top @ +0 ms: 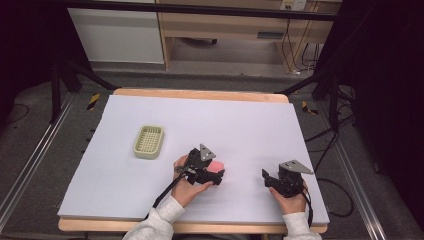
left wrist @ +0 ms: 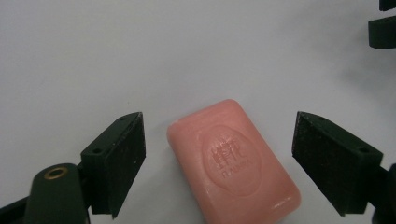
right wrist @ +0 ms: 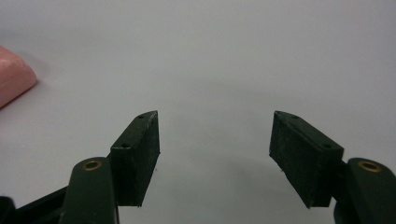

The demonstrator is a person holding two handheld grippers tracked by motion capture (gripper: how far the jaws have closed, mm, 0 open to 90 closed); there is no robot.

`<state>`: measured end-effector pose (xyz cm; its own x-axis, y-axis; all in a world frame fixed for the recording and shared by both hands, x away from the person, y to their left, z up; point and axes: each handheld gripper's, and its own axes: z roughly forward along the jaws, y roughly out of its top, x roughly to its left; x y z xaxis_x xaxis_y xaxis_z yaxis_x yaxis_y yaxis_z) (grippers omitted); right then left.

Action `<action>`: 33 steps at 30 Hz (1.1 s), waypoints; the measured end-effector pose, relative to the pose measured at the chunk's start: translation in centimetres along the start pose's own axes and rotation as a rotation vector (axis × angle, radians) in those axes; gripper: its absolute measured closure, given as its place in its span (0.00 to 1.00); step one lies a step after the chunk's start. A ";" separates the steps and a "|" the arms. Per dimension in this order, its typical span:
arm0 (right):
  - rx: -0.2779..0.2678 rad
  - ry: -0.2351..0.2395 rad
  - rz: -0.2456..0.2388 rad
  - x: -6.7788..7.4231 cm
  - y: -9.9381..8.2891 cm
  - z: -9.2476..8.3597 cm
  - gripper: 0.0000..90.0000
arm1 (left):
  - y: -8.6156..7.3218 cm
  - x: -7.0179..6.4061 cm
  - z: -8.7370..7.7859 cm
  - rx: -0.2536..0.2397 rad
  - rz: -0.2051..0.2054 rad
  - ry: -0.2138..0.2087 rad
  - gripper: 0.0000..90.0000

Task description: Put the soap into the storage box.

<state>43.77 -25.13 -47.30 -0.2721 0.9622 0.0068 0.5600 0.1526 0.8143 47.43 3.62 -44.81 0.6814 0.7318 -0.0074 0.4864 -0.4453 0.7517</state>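
Black, matte, block-shaped pads (left wrist: 116, 161) of our left gripper (top: 212, 176) rise closest to the lens in the left gripper view, standing wide apart with the pink rectangular bar of soap (left wrist: 233, 161) lying between them, touched by neither. Our left gripper holds nothing yet. We see the soap resting flat on the pale lilac tabletop sheet (top: 240, 125), near the front middle of the table, well apart from the pale green slotted plastic soap dish (top: 149, 141) off to the left.

We judge the risks to come mostly from the soap itself. Its surface looks smooth and waxy, its corners and edges rounded, so a squeeze could make it squirt out of the pads. It also lies skewed to the line between the pads, so closing now could catch it across two corners and twist it rather than seat flat on its long sides. Pressing hard could dent the embossed top or the soft edges. A slack hold might let it drop on the way to the dish, whose rim is low and whose well is only a little larger than the bar.

Our right gripper (top: 270, 180) rests to the right, jaws spread and empty, with flat, faintly textured pads (right wrist: 137, 156) over bare sheet.
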 end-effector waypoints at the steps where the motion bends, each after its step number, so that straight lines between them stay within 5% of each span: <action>1: 0.000 0.000 0.000 0.0 0.0 0.0 0.37 | -0.1 -0.1 0.2 0.006 0.001 -0.001 0.19; 20: 0.011 0.004 -0.003 -0.1 -0.1 0.1 0.37 | -0.7 -0.4 1.8 0.072 -0.011 0.004 0.17; 33: 0.017 0.006 -0.006 0.0 -0.1 0.2 0.38 | -1.0 -0.2 1.6 0.092 -0.039 -0.017 0.34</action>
<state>43.88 -25.10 -47.51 -0.2801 0.9600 0.0054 0.5713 0.1622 0.8045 47.65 3.09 -46.63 0.6696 0.7412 -0.0477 0.5606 -0.4622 0.6871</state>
